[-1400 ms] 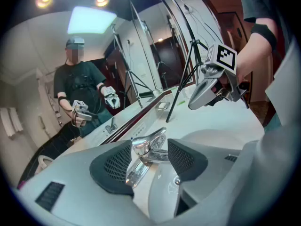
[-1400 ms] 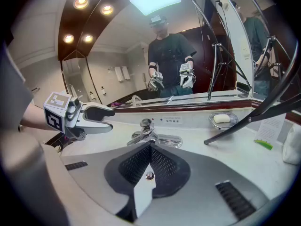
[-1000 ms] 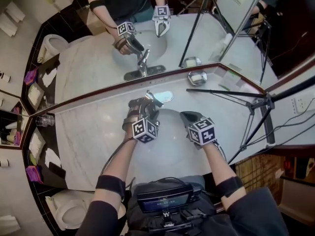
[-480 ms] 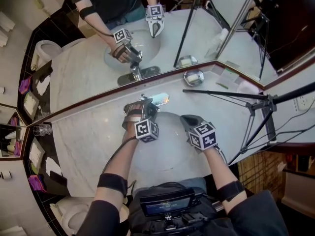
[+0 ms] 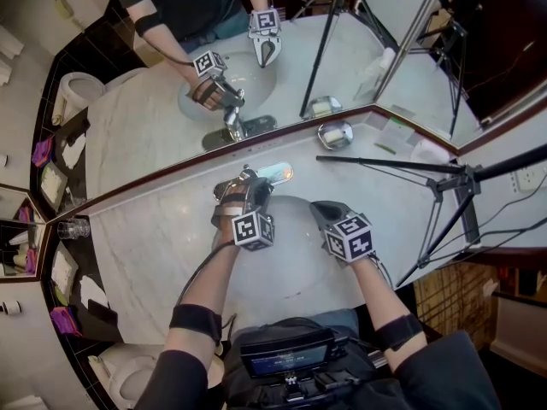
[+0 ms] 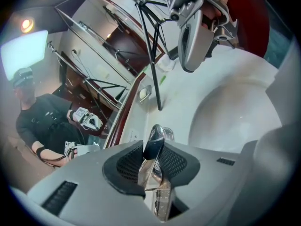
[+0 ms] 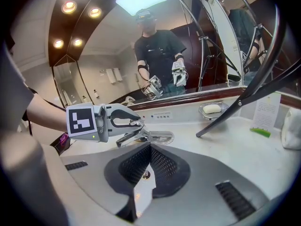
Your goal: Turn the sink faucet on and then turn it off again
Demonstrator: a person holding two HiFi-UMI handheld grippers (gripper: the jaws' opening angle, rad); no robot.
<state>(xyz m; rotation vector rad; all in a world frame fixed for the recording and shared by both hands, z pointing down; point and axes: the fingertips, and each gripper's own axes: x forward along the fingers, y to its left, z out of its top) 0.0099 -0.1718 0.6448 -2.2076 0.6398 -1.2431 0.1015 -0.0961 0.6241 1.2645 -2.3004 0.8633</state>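
The chrome faucet stands at the back rim of the white sink basin. My left gripper is at the faucet's lever handle. Its jaws have just been closing, and the handle now sits pinched between the two dark pads. In the right gripper view the left gripper grips the handle above the spout. My right gripper hovers over the basin to the right, shut with nothing in it. No water shows at the spout.
A soap dish with a bar of soap sits on the marble counter at the mirror's foot. A black tripod stands at the right, one leg across the counter. At the far left stands a glass.
The left gripper has slid a little forward onto the faucet handle and its jaws have closed on it. The right gripper has kept still.
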